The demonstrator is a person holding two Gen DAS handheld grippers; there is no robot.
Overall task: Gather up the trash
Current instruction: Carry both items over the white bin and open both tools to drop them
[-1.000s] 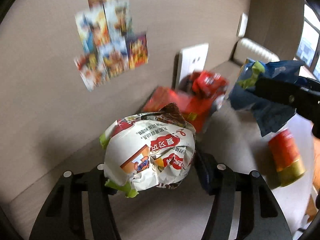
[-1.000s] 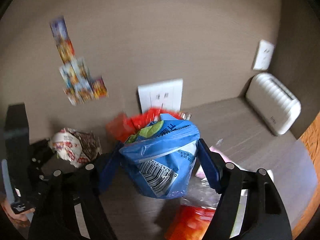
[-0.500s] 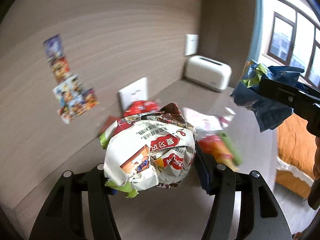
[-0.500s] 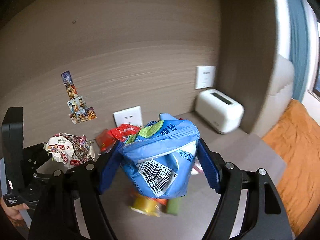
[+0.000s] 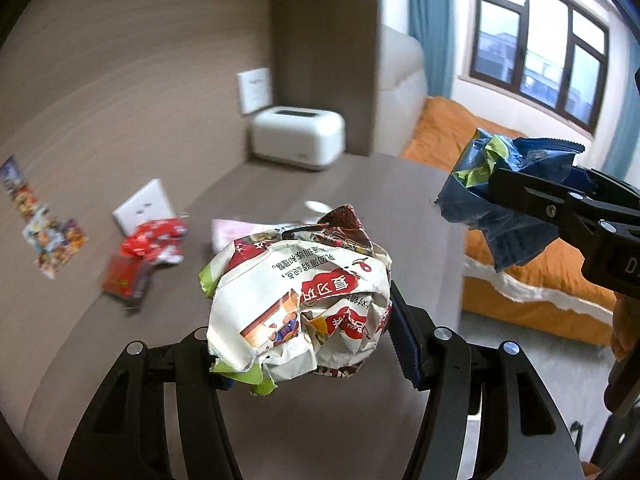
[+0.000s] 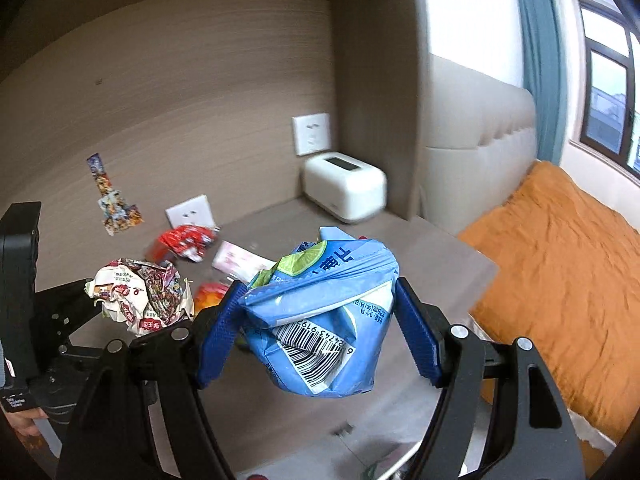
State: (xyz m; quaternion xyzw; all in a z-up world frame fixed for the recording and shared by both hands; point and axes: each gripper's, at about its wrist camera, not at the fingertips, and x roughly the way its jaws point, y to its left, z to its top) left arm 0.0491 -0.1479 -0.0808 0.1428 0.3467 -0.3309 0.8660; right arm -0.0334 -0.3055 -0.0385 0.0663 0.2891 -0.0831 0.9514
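Trash: crumpled white wrapper (image 5: 300,304) clamped in left tool (image 5: 304,336), blue bag (image 6: 320,316) clamped in right tool (image 6: 320,320), both held above brown bench (image 5: 248,412). Bench met wood-panel wall; orange bed (image 6: 560,280) and window (image 5: 536,40) at right. Red wrapper (image 5: 154,240), pink packet (image 6: 240,260), white box (image 5: 298,136), wall socket (image 5: 146,206) lay behind.

Brown tabletop (image 6: 420,256) carries red wrappers (image 6: 186,242), pink packet (image 6: 236,260) (blurred), white box (image 6: 346,190)
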